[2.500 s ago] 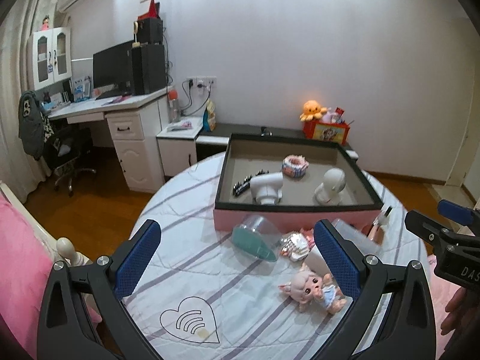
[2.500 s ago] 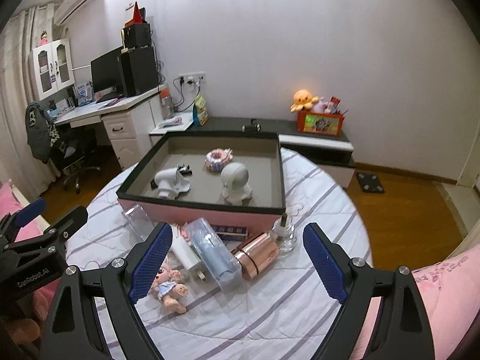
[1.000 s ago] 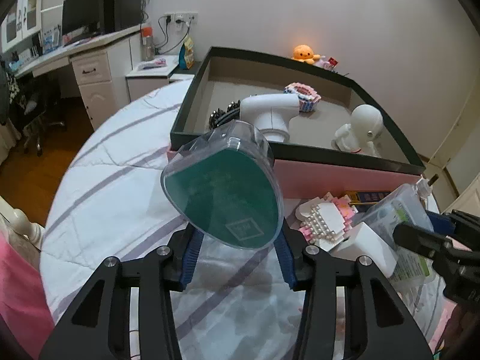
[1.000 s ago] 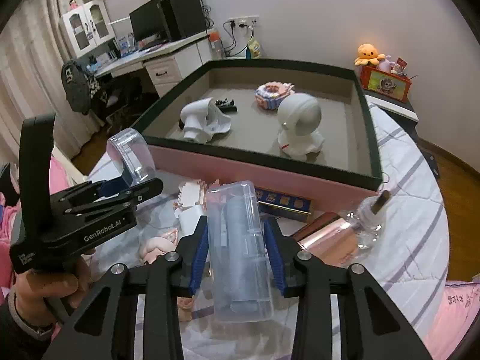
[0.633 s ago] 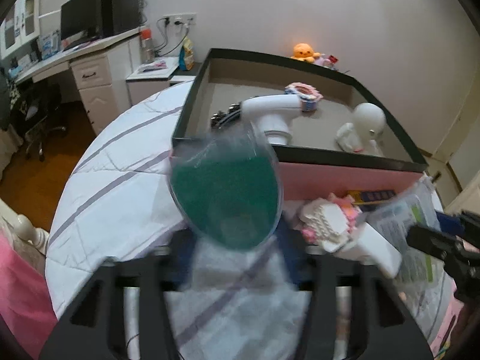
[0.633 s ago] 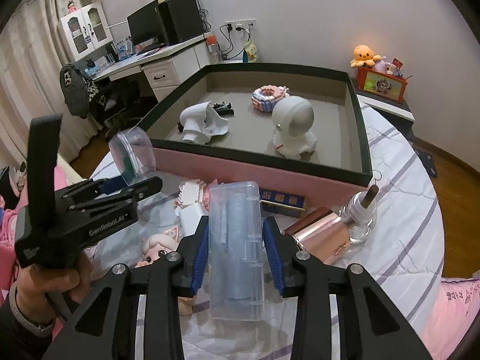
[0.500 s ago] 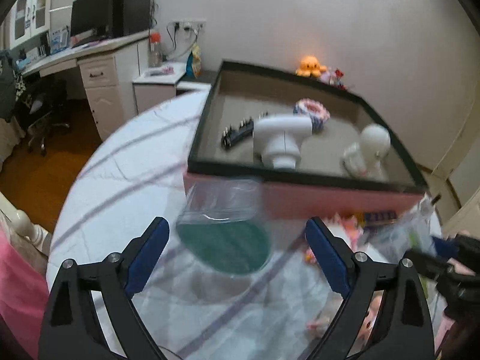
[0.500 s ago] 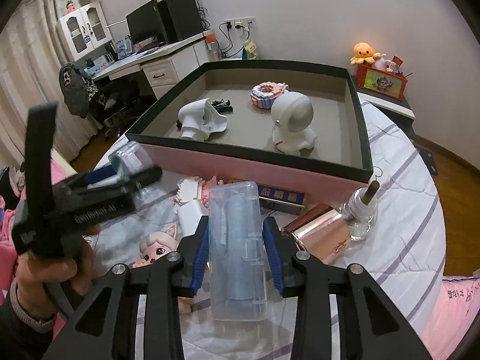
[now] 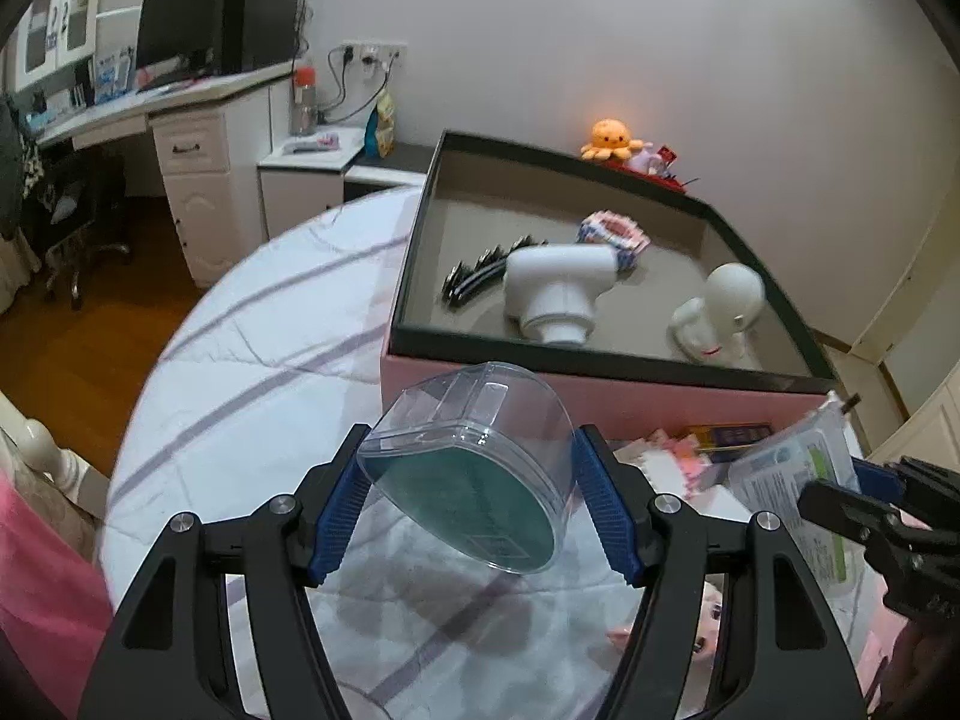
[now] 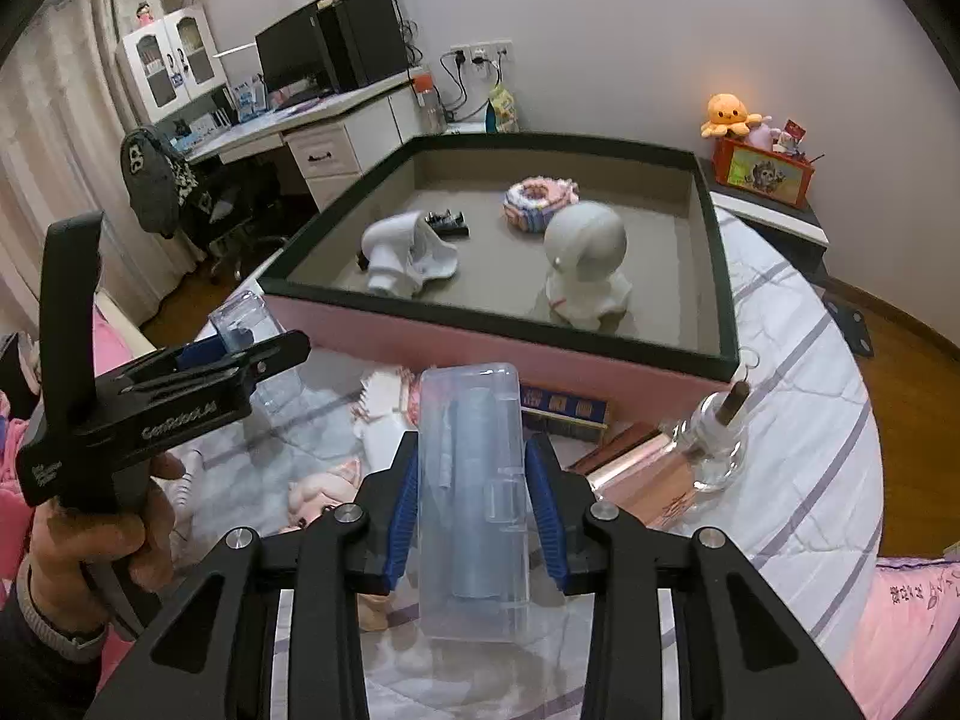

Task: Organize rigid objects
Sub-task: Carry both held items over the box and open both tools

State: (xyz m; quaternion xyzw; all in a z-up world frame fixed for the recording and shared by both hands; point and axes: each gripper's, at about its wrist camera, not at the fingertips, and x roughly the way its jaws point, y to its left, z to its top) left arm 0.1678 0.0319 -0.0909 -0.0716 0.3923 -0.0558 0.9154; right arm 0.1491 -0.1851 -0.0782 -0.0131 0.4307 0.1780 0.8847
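Left gripper (image 9: 471, 507) has just been closing, clamped on the clear tub (image 9: 474, 468) at centre frame; right gripper (image 10: 474, 507) clamped on the plastic case (image 10: 471, 480). Next, I'd say: carry both over the box (image 9: 600, 360) rim.

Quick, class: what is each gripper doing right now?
Left gripper: jaws just closing, gripping the clear green-based container.
Right gripper: shut on the clear plastic case.
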